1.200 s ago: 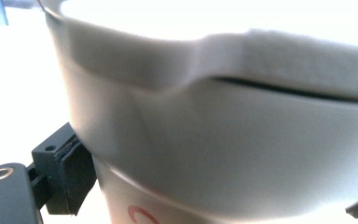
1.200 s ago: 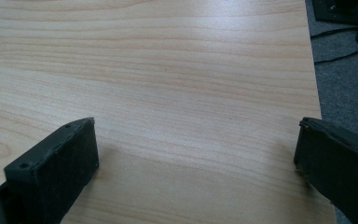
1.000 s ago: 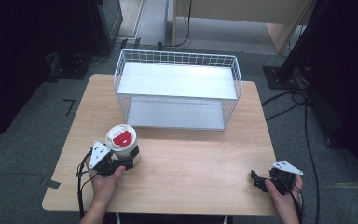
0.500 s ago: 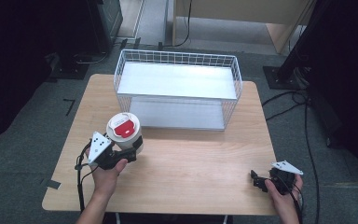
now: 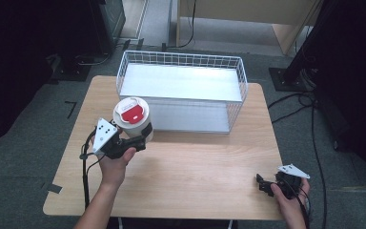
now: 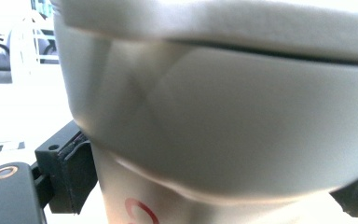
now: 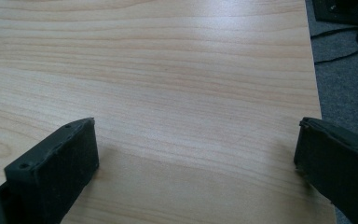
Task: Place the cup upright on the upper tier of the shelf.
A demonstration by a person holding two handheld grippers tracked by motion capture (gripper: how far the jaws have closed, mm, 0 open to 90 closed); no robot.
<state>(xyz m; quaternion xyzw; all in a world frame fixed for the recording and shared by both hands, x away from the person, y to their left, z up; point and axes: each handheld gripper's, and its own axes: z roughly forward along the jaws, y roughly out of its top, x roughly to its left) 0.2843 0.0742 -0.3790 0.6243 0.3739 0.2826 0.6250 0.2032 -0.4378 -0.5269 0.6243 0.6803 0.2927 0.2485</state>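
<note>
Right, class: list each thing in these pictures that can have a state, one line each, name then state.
White cup with red-patched lid: lid on, upright, gripped, beside the basket's near left corner.
White wire basket: empty, upright on the table.
Left gripper: shut on the cup.
Right gripper: open, holding nothing, at the wooden table's near right edge.

Wire basket (image 5: 181,90) at table (image 5: 195,181) rear; cup (image 5: 132,117) before its left corner.
</note>
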